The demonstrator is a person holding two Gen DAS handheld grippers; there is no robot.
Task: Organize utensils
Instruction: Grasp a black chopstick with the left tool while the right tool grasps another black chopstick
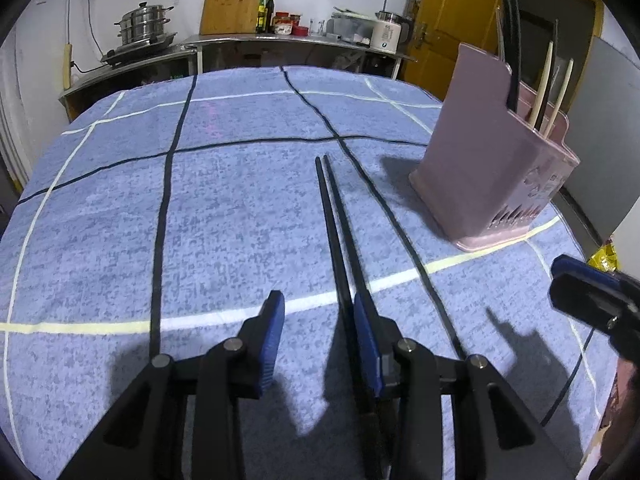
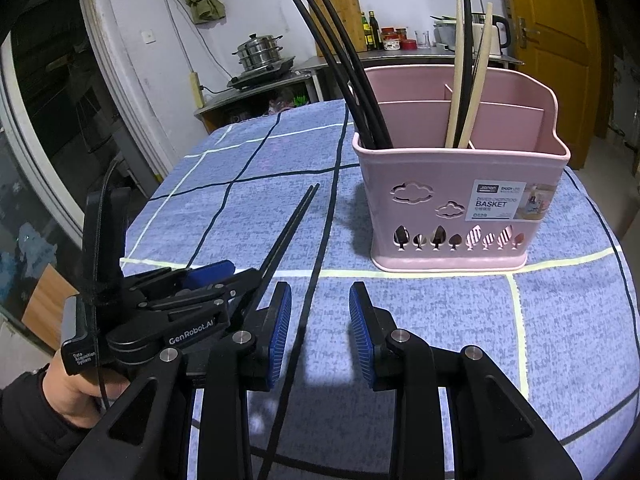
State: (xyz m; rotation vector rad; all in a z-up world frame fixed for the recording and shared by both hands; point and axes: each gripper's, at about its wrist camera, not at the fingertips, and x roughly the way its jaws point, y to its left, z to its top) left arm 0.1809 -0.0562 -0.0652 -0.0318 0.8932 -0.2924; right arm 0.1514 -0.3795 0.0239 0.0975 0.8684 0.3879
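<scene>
A pair of black chopsticks (image 1: 335,220) lies on the blue checked tablecloth, pointing away from me; it also shows in the right wrist view (image 2: 289,226). My left gripper (image 1: 319,312) is open, its right finger right beside the chopsticks' near end; whether it touches them I cannot tell. It also shows in the right wrist view (image 2: 216,280). A pink utensil basket (image 2: 460,184) stands at the right; it also shows in the left wrist view (image 1: 492,168). It holds several black chopsticks (image 2: 344,56) and two cream ones (image 2: 468,80). My right gripper (image 2: 320,312) is open and empty in front of the basket.
The round table (image 1: 100,200) has a blue cloth with dark and pale lines. Behind it stands a steel counter (image 1: 280,40) with a steamer pot (image 1: 144,24), cutting board, bottles and a kettle. A yellow door (image 2: 556,20) is at the back right.
</scene>
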